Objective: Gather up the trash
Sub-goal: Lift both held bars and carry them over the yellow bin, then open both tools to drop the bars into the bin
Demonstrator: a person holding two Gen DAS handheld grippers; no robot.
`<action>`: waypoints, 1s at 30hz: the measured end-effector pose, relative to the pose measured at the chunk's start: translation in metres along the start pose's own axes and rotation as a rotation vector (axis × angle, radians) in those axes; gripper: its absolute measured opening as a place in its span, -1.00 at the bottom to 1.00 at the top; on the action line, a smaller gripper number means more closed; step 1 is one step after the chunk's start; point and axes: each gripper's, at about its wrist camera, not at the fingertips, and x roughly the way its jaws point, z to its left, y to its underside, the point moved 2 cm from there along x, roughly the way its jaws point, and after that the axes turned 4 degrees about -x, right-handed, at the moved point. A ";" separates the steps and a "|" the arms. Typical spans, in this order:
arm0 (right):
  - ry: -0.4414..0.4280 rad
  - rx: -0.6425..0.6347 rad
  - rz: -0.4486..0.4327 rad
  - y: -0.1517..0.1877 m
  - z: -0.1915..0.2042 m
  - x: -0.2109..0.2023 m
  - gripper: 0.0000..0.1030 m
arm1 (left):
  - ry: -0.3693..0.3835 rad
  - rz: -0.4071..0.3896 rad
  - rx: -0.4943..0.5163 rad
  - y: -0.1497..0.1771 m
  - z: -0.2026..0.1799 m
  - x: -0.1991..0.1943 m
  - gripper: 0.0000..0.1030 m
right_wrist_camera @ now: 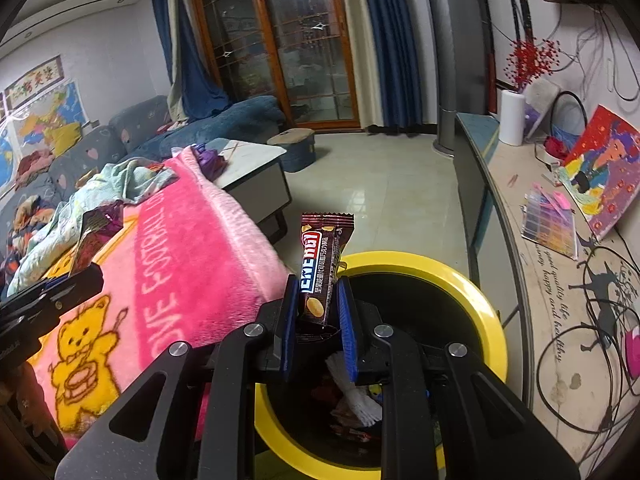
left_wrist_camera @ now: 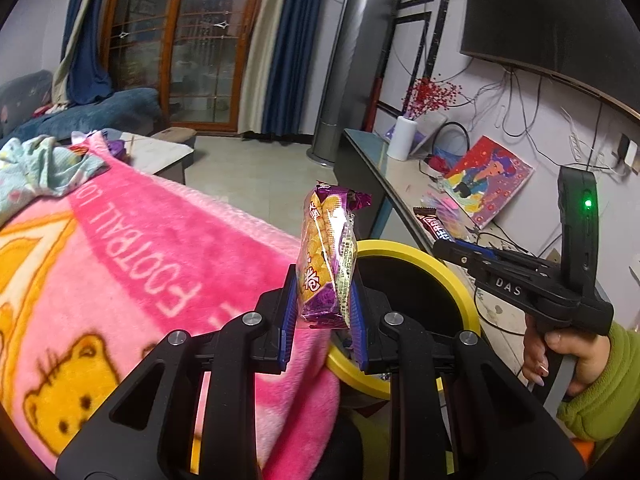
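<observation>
Left wrist view puts my left hand-held gripper right in front of me, its blue pads clamped on the lower end of a purple and orange snack packet. The packet stands almost upright between the pads, its crimped top pointing up. Just behind and to the right of it I see the yellow rim of a round bin with a dark inside. On my left a pink blanket with white lettering and a yellow bear covers a raised surface, and a pale patterned cloth lies bunched at its far end. Further right, my right hand-held gripper comes in from the side, held by a hand in a green sleeve, with a brown wrapper at its tip.

From the right wrist view, the right hand-held gripper is clamped on the lower end of a brown chocolate bar wrapper, which stands upright with its zigzag edge on top. It is directly over the near part of the bin's opening, and I can make out white crumpled paper and other wrappers lying in the bottom. The pink blanket lies just left of the bin. At the left edge the tip of the left hand-held gripper shows with its packet. A long bench along the right wall carries a painting, a white roll and loose cables.
</observation>
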 end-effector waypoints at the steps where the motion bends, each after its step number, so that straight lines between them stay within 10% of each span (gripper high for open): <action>1: 0.003 0.005 0.000 0.000 -0.003 -0.001 -0.63 | 0.005 0.000 0.007 0.001 -0.003 0.001 -0.67; 30: 0.082 0.165 0.039 0.023 -0.076 -0.001 -0.63 | 0.106 0.098 0.181 0.034 -0.071 0.053 -0.66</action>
